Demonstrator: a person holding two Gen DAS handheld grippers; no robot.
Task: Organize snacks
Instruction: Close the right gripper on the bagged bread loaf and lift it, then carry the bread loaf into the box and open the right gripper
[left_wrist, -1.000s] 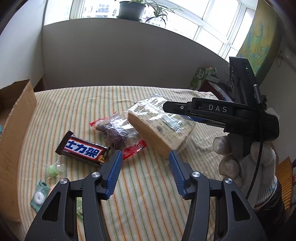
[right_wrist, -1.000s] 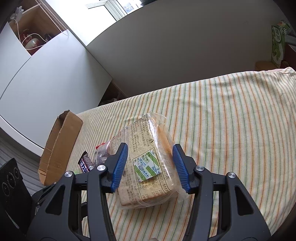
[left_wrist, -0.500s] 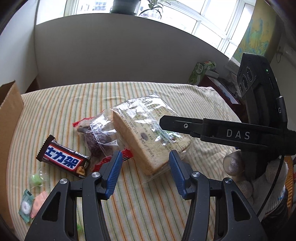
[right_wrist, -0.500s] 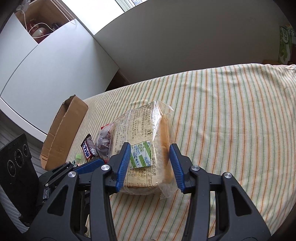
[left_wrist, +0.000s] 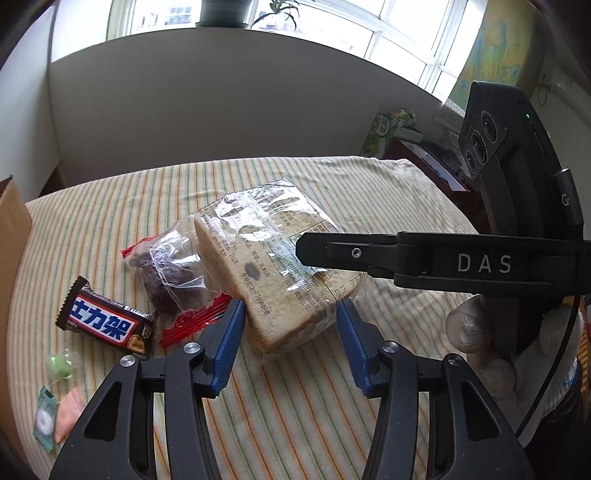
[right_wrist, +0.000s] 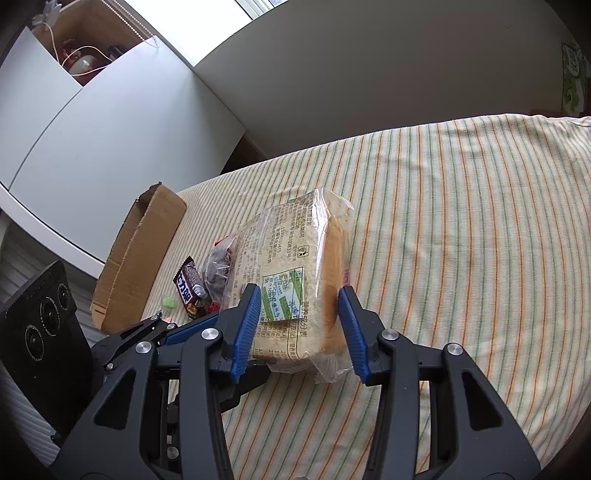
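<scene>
The right gripper is standing with its jaws apart, one blue pad on each side of the near end of the bagged sliced bread, at the lower centre of the right wrist frame; whether the pads are touching the bag cannot be told. The left gripper is likewise standing with its jaws apart, bracketing a near corner of the same loaf at the centre of its frame, with no firm contact showing.

Handling judgement: the loaf is probably light and soft, and its clear wrapper looks slippery and loose. Grip across the crust sides, low on the loaf, with mild pressure; hard clamping would likely crush the slices.

To the left of the loaf, a clear bag of dark snacks is lying against it, then a Snickers bar and small wrapped candies. A cardboard box is sitting at the left edge.

The surface is a striped cloth, slightly wrinkled. Beyond it, a plain low wall and windows are closing the room.
</scene>
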